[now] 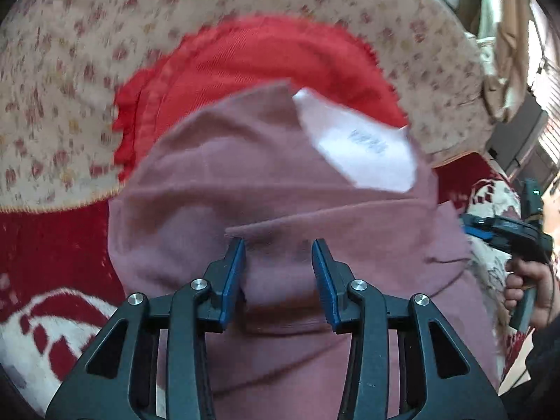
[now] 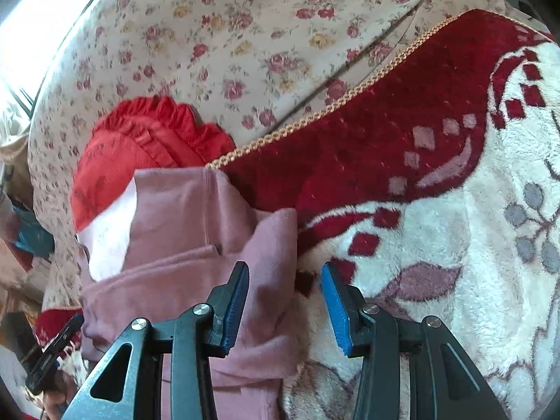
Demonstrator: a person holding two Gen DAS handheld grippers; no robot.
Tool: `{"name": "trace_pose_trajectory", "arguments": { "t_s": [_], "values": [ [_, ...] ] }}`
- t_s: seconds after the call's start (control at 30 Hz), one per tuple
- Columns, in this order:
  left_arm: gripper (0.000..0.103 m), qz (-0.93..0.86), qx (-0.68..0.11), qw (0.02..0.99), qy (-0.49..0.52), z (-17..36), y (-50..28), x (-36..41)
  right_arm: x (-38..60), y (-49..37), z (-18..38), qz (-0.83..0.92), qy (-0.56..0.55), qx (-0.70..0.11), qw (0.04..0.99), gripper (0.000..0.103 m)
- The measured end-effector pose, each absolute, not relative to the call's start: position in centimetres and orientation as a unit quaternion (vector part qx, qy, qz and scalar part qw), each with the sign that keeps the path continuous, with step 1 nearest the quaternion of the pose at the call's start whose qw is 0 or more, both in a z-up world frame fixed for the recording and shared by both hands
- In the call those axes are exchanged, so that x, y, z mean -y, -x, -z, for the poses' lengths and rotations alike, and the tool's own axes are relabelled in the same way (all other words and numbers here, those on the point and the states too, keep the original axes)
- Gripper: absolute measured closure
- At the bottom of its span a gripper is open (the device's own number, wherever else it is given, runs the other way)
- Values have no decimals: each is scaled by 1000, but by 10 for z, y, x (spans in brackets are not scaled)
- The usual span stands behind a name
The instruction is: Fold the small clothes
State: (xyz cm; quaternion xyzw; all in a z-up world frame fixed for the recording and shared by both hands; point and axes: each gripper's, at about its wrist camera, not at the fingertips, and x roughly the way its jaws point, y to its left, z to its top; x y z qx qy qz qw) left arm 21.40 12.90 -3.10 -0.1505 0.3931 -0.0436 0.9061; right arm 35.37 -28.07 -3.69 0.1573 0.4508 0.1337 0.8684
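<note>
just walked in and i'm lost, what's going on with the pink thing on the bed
A person is folding a small pink garment on a red and white blanket, with a gripper in each hand. The left gripper hangs over the garment's folded edge, fingers apart, gripping nothing. The right gripper is at the garment's right edge, also open, one finger over the cloth and one over the blanket. A white label shows on the garment. A red ruffled garment lies behind it on a floral sheet.

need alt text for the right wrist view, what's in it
An open right gripper hangs over the edge of a folded dusty-pink garment on a red and white plush blanket. A red ruffled garment lies behind it on floral fabric.
</note>
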Motion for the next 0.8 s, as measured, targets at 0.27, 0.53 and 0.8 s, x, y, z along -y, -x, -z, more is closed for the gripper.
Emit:
{"name": "trace_pose_trajectory", "arguments": {
  "t_s": [0.27,0.53,0.8],
  "values": [
    [64,14,-368,908,201,32,-207,-154,278,-353,38,-143,-162,-452,865,62],
    [37,74,-403,889,203,44,-227,-144,270,-350,32,-152,-151,-444,870,62],
    [97,78,-392,888,227,34,-214,-145,283,-347,23,-144,-171,-418,880,62]
  ]
}}
